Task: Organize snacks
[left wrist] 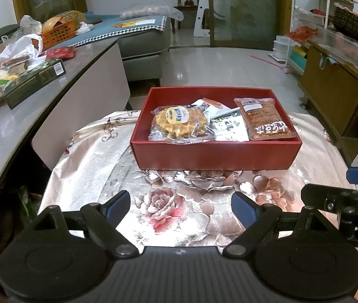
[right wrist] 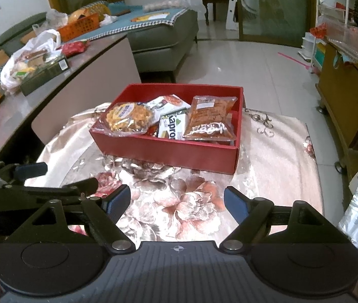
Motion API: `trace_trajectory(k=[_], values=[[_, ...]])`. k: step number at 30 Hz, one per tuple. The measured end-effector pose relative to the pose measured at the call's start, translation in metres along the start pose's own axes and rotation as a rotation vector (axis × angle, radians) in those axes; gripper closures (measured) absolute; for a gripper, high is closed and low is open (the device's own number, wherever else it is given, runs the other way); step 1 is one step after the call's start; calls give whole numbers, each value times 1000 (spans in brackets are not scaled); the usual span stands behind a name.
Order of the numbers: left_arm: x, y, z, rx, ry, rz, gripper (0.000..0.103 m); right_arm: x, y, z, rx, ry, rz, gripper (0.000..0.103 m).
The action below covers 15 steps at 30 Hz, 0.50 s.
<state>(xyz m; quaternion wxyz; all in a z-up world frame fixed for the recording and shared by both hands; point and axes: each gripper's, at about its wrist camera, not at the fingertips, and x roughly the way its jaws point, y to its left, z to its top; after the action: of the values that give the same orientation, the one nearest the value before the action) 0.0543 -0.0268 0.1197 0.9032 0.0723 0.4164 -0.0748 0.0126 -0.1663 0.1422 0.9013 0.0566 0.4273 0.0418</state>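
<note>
Both our left gripper (left wrist: 181, 208) and right gripper (right wrist: 177, 202) hang spread, empty; the waffle pack (left wrist: 180, 123) overhangs the red box (left wrist: 214, 155) and might slip out.

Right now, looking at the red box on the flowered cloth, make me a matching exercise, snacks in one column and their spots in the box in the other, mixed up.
Things:
1. waffle packet
2. green and white packet
3. brown snack pouch

Places in the red box, seen from the left wrist:
A. middle
B. right end
C. left end

Pairs: 1-C, 2-A, 3-B
</note>
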Motion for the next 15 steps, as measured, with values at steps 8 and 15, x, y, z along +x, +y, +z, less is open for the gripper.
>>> trace_trajectory(k=[8,15], values=[[0,2,0,0,-2,1,21,4,-2,-1,0,17,-13,17],[0,1,0,1,-4,3,21,5,-2,-1,-1,24,-16,17]])
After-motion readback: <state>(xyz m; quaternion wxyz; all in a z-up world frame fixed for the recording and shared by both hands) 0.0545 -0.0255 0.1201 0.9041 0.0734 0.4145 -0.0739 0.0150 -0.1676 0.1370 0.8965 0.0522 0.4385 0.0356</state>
